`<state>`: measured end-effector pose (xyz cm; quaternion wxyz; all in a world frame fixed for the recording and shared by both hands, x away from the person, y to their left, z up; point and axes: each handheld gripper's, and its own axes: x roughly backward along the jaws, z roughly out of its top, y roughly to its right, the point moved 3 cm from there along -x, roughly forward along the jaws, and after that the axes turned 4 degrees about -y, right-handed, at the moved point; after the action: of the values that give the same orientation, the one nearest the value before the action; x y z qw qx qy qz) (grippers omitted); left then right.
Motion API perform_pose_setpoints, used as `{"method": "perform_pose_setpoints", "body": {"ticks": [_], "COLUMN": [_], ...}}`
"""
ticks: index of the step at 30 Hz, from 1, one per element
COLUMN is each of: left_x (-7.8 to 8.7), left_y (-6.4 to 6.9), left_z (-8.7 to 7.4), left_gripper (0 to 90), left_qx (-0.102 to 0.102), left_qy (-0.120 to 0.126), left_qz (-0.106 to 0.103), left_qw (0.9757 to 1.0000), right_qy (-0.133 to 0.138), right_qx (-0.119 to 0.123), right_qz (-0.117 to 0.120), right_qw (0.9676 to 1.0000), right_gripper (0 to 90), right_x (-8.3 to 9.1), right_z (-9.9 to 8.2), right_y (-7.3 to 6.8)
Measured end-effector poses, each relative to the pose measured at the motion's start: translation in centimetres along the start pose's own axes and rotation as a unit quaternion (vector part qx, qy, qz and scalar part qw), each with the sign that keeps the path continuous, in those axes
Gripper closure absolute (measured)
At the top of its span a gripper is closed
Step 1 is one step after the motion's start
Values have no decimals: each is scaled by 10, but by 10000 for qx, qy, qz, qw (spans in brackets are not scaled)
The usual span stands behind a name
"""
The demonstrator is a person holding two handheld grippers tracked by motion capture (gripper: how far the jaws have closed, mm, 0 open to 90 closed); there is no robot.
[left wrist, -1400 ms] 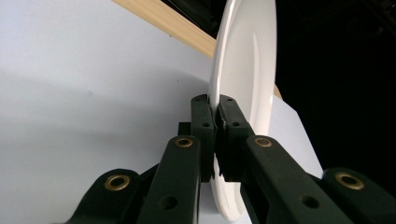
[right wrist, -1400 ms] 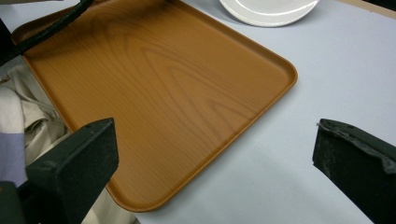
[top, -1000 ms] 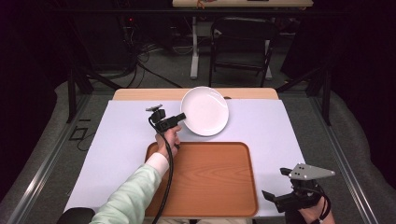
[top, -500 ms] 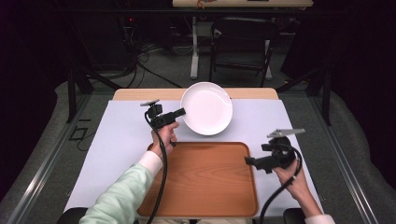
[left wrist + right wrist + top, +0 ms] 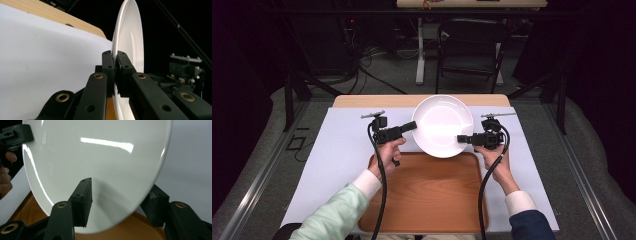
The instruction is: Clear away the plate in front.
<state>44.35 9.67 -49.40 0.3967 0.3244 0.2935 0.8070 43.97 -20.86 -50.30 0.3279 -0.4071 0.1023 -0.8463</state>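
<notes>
A white plate is held a little above the table, tilted, over the far edge of the wooden tray. My left gripper is shut on its left rim; in the left gripper view the pads pinch the thin edge of the plate. My right gripper is at the right rim and has just been closing. In the right gripper view one jaw lies over the plate and the other under it, with the rim between them in the right gripper and a gap still showing.
A white mat covers the wooden table. The brown tray lies at the near middle, with nothing on it. A dark chair and table legs stand beyond the far edge. Cables trail from both grippers toward the person.
The right gripper came from the near right corner up and left to the plate's right rim, its jaws narrowing. The left gripper carried the plate slightly up and toward the tray.
</notes>
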Motion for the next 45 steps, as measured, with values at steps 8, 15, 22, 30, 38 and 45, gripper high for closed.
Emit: {"method": "perform_pose_setpoints", "body": {"ticks": [8, 15, 22, 30, 38, 45], "left_x": [8, 16, 17, 22, 27, 35], "left_y": [0, -3, 1, 8, 11, 17], "left_z": [-3, -8, -11, -12, -13, -16], "left_gripper": [868, 847, 825, 815, 804, 800], "left_qx": [-156, -355, -883, -1198, -1414, -1664], "left_qy": [-44, -219, -359, -400, -409, -398], "left_qz": [-82, 55, 293, 383, 465, 527], "left_qw": [9998, 9991, 9950, 9913, 9880, 9838], "right_qy": [255, 398, 487, 576, 649, 762], "right_qx": [-10, 258, 489, 759, 1004, 1201], "right_qz": [82, 116, 50, 3, -82, -113], "right_qw": [9996, 9988, 9976, 9954, 9928, 9898], "right_gripper": [606, 691, 737, 751, 761, 770], "right_x": [13, 21, 30, 38, 43, 49], "right_z": [-2, -4, -7, -11, -13, -15], "right_y": [-3, -16, -23, -32, -43, -52]}}
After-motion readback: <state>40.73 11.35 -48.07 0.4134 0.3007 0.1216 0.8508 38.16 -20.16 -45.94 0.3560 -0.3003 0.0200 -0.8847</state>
